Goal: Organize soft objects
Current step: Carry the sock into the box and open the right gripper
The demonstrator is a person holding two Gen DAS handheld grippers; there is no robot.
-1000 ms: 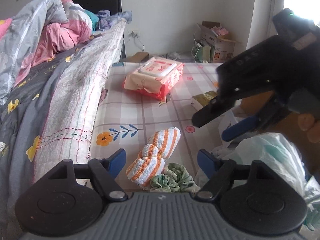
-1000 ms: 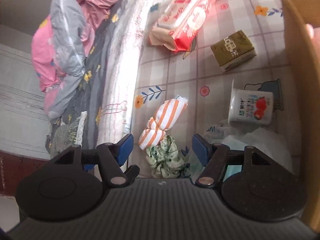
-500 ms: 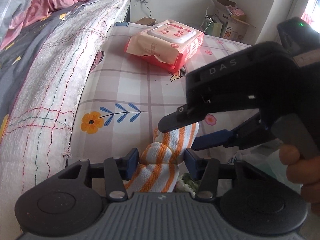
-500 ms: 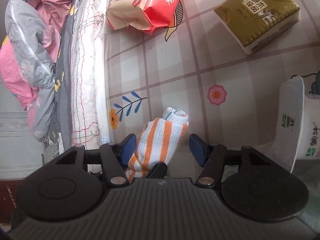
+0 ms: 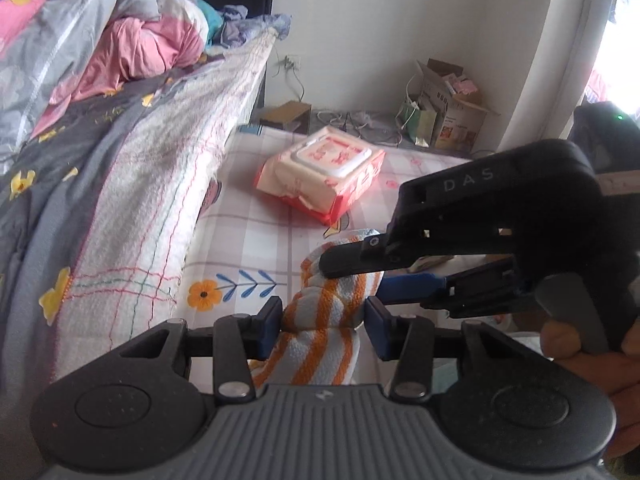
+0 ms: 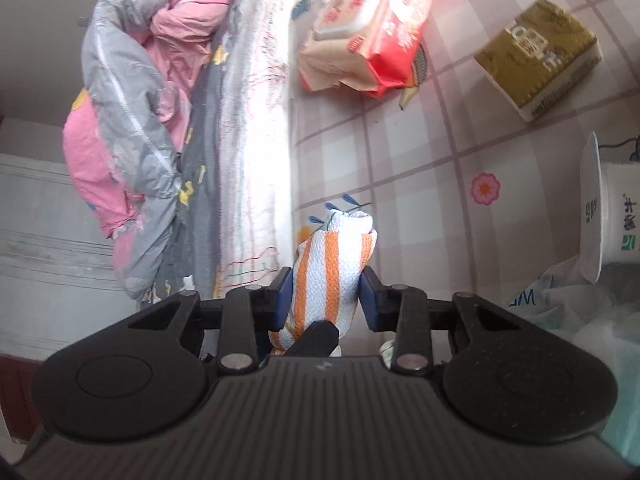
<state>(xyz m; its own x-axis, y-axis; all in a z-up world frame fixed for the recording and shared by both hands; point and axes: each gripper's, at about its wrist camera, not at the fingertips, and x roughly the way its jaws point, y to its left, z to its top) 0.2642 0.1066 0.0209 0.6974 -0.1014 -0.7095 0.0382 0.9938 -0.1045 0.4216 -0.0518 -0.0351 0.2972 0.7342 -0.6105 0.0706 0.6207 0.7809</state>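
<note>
left wrist view: the left gripper (image 5: 323, 326) sits bottom centre, jaws closing with the orange-striped towel (image 5: 332, 320) between them; the blue pads look pressed into its twisted middle.
right gripper in this view: the right gripper (image 5: 352, 274) reaches in from the right and bites the towel's far end.
step: both ends of the towel caught; next, probably, pull apart to undo the twist.
room: checked mat (image 5: 256, 240) is open toward the wipes pack (image 5: 320, 178); bed edge (image 5: 132, 216) is close at left.
right wrist view: right gripper (image 6: 325, 298) jaws closing onto the towel (image 6: 330, 272), which stands bottom centre.
edges: tissue pack (image 6: 540, 56) upper right, white cup (image 6: 612, 216) far right, both well apart.
</note>
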